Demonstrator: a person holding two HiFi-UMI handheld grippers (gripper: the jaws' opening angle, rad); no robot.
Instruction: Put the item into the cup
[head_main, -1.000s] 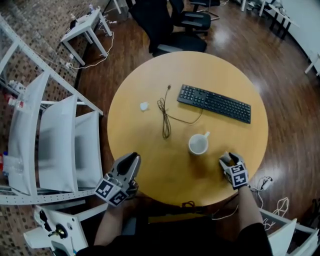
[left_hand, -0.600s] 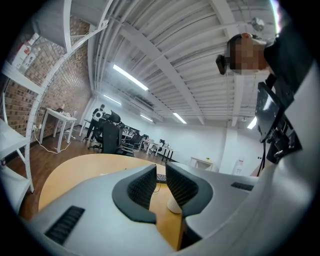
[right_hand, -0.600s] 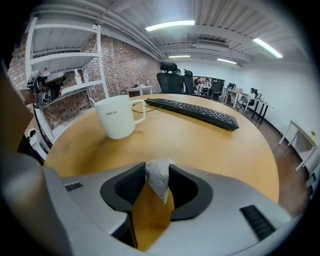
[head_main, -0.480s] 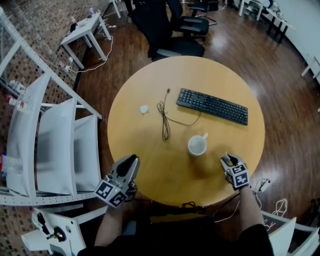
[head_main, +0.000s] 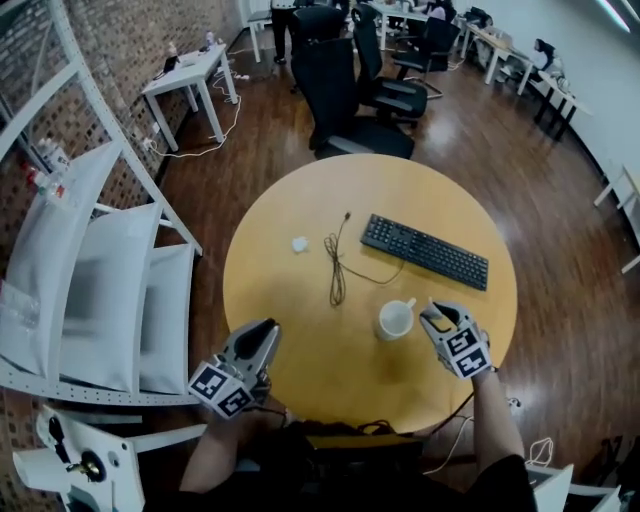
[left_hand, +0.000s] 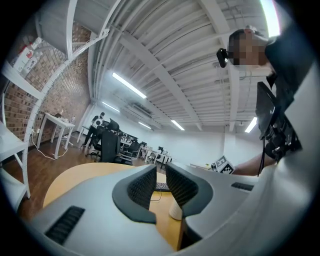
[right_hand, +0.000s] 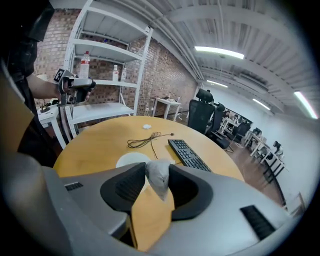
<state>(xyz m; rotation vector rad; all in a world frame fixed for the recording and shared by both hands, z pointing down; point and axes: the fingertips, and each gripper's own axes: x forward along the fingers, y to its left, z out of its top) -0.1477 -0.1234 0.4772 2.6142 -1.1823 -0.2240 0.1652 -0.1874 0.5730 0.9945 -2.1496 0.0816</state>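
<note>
A white cup (head_main: 396, 319) with a handle stands on the round wooden table (head_main: 300, 330), right of centre. My right gripper (head_main: 433, 313) hovers just right of the cup, shut on a small grey item (right_hand: 159, 176) that sits between its pads. In the right gripper view the cup's rim (right_hand: 131, 160) shows just beyond the left jaw. My left gripper (head_main: 263, 336) is at the table's front left edge, well away from the cup. Its jaws stand slightly apart with nothing between them (left_hand: 160, 182).
A black keyboard (head_main: 424, 251) lies behind the cup. A coiled black cable (head_main: 336, 270) and a small white object (head_main: 300, 244) lie at centre left. White shelving (head_main: 100, 290) stands to the left, and black office chairs (head_main: 350, 90) stand beyond the table.
My right gripper has moved left from the table's right edge toward the cup, carrying the item. The left gripper has stayed put. The head view has tilted up.
</note>
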